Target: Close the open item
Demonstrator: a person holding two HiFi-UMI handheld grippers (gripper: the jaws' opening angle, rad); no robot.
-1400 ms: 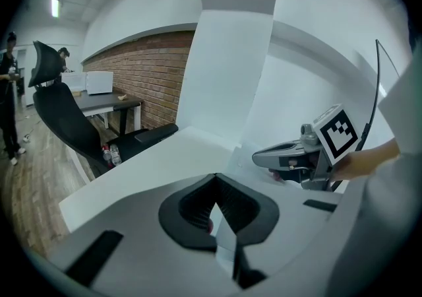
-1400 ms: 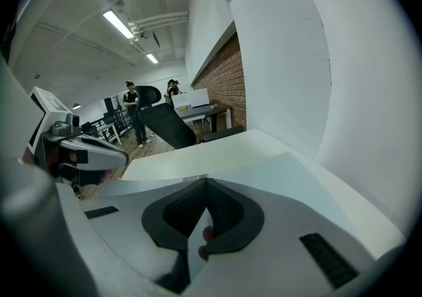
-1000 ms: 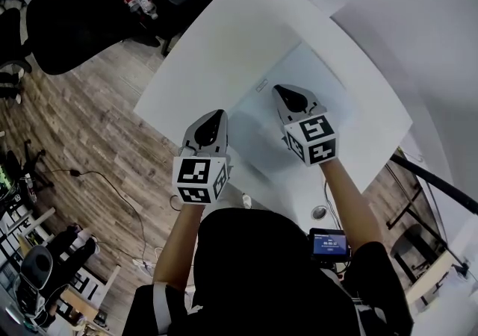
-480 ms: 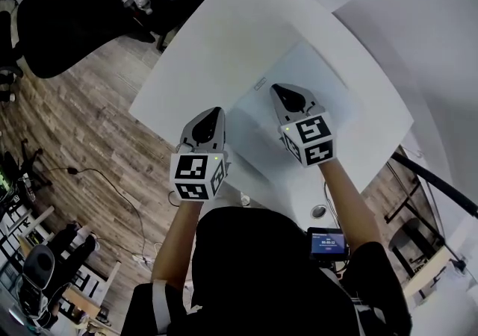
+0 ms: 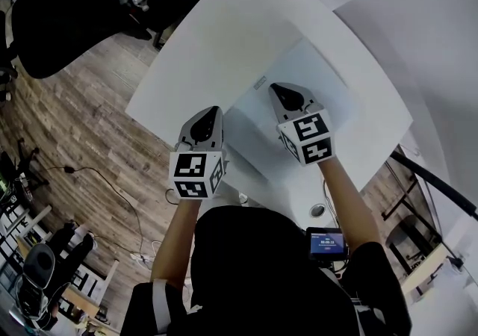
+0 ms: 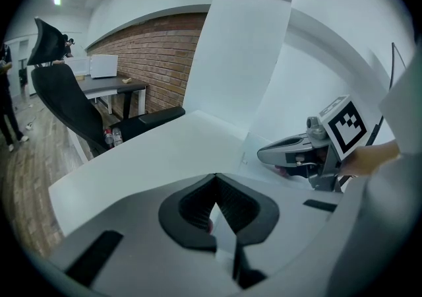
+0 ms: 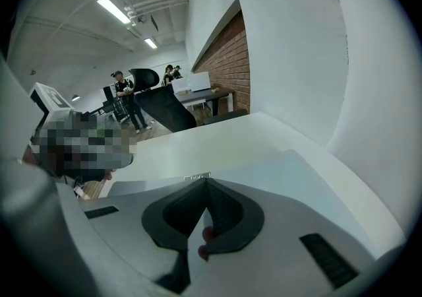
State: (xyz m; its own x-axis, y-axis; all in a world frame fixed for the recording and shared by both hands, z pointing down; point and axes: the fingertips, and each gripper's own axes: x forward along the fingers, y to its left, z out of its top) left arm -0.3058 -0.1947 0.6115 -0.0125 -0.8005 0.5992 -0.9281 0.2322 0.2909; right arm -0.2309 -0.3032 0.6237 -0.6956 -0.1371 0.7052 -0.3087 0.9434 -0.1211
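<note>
2 grippers in view: left gripper (image 5: 213, 112) and right gripper (image 5: 276, 89), jaws of both closed, empty. 1 white case (image 5: 317, 73) on 1 table (image 5: 216, 28), right gripper over it. 1 chair (image 5: 52, 21) at 10 o'clock.

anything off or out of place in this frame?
Nothing stands out. The white flat item lies flat on the white table, with no spill or damage showing. The left gripper and right gripper hover by its near side, fingers together, holding nothing.
</note>
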